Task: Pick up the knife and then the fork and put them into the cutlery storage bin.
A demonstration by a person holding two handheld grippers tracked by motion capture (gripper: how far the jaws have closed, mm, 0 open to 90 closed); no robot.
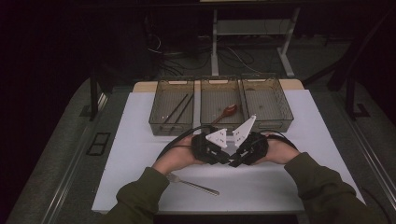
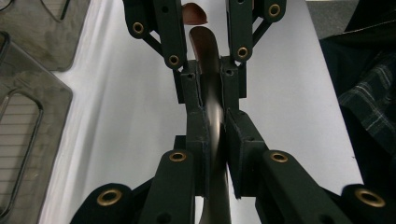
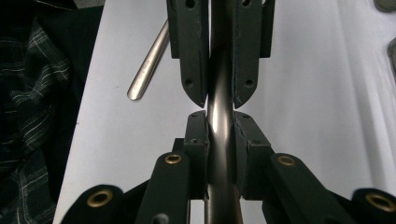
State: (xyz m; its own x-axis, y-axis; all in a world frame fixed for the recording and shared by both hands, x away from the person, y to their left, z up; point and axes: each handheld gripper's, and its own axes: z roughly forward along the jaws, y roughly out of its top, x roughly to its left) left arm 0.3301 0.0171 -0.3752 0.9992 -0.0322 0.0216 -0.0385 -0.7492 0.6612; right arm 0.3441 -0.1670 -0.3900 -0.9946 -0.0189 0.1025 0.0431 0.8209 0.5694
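Left gripper view showed both hand-held grippers, left (image 2: pixel 215 140) and right (image 3: pixel 220 154), clamped on one curved, dark metal utensil handle (image 2: pixel 211 93), apparently passing it between hands over the white bench (image 1: pixel 140 140).

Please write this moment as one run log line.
left gripper: shut on metal utensil | right gripper: shut on metal utensil | fork: lying on table
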